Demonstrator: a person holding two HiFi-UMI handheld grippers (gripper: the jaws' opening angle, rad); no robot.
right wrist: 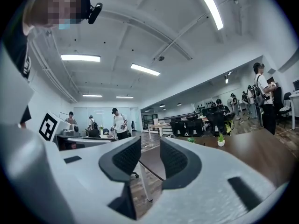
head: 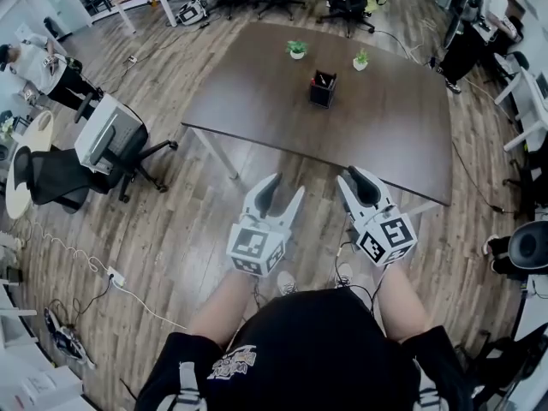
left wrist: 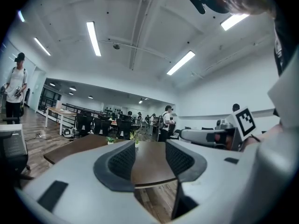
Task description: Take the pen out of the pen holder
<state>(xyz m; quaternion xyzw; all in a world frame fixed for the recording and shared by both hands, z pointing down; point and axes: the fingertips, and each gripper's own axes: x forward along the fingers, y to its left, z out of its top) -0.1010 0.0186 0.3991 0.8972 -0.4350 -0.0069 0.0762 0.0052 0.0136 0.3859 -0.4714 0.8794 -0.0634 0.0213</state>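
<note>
Left tongs (head: 287, 187) and right tongs (head: 355, 176) are open, empty. At 12 o'clock, a bump could tip the pen holder (head: 323, 90).

Table (head: 385, 135) sits ahead of you. Pen holder (head: 323, 91) stands on it, toward the far side, with the pen (head: 322, 79) in it. Two plants stand behind the holder: left plant (head: 297, 49) and right plant (head: 360, 60). Your left gripper (head: 286, 187) and right gripper (head: 351, 176) are side by side at the table's near edge. Office chair (head: 111, 144) is left of the table.
</note>
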